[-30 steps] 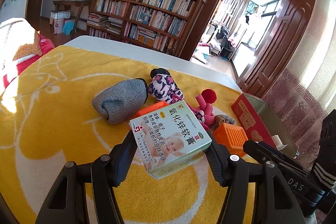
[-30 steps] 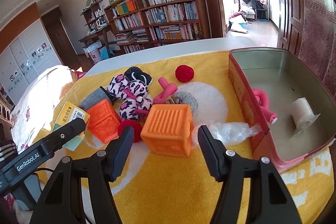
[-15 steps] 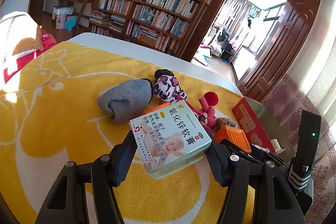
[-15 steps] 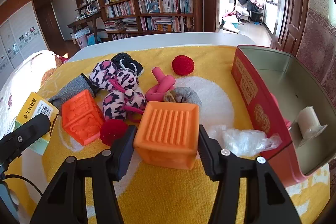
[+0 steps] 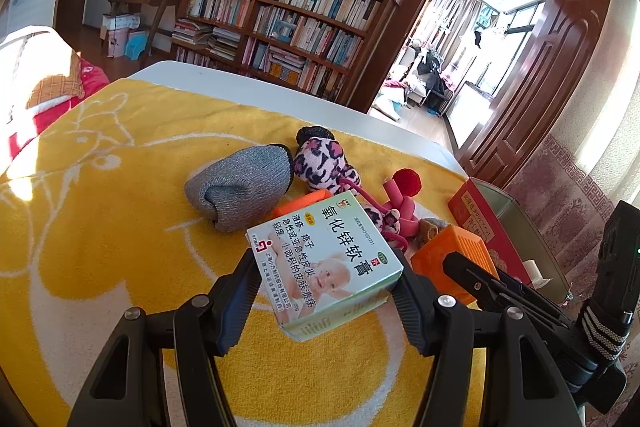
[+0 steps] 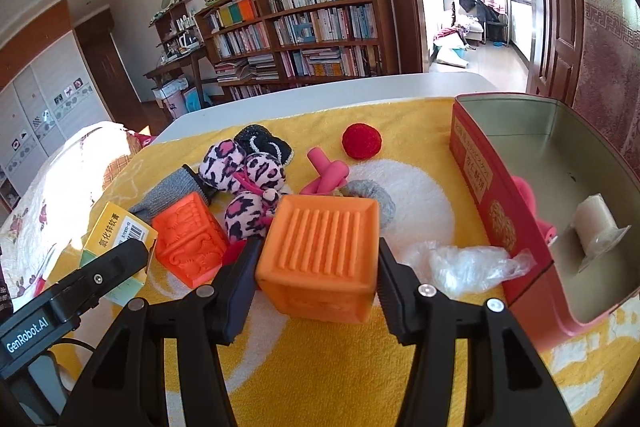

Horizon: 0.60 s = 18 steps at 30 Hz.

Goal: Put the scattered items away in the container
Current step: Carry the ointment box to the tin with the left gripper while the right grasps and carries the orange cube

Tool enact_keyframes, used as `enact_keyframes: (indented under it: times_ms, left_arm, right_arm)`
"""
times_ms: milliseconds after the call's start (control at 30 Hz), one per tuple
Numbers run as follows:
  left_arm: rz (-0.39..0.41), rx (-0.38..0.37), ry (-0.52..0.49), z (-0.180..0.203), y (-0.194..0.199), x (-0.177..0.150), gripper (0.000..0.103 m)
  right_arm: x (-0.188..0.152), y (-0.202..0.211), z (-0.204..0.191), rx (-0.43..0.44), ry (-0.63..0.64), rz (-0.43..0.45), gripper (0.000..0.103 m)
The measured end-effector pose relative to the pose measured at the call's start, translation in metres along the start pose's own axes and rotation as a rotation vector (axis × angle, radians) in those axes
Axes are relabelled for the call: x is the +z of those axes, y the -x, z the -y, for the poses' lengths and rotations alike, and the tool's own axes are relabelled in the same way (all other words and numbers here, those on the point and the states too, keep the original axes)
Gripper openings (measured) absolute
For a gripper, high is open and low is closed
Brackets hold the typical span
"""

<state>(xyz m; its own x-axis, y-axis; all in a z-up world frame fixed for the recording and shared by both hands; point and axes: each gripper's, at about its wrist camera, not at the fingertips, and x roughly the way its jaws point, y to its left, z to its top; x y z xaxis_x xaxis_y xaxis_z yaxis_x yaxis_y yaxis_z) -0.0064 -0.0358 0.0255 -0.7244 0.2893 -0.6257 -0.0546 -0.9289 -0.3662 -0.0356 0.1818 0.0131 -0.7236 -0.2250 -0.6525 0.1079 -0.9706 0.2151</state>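
The red tin [image 6: 480, 183] at the right edge of the yellow towel [image 6: 320, 367] already held a pink toy [image 6: 532, 195] and a white roll [image 6: 596, 227], while most of the clutter remained outside it, so the tidying looked to be at an early stage. Still scattered on the towel were a grey sock [image 5: 240, 187], a leopard-print plush [image 6: 256, 195], a red pompom [image 6: 361, 141], a pink curler [image 6: 326, 175], a crumpled plastic wrapper [image 6: 464, 265] and a 2nd orange block [image 6: 188, 239]. The right gripper [image 6: 318, 277], angled down toward the towel, had its pads pressed on both sides of the ribbed orange block [image 6: 320, 247], just beside the tin's near wall. The left gripper [image 5: 324, 291], tilted down likewise, clamped a green ointment box [image 5: 324, 263] clear of the towel, well left of the tin. Both items appeared ready for carrying over the rim.
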Motion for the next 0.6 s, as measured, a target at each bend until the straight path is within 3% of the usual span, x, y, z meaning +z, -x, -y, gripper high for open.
enact_keyframes:
  times_ms: [600]
  left_arm:
    - [0.014,0.022,-0.056,0.022,0.000,0.001,0.065]
  right_arm:
    - [0.015,0.050,0.031,0.027,-0.083,0.134,0.059]
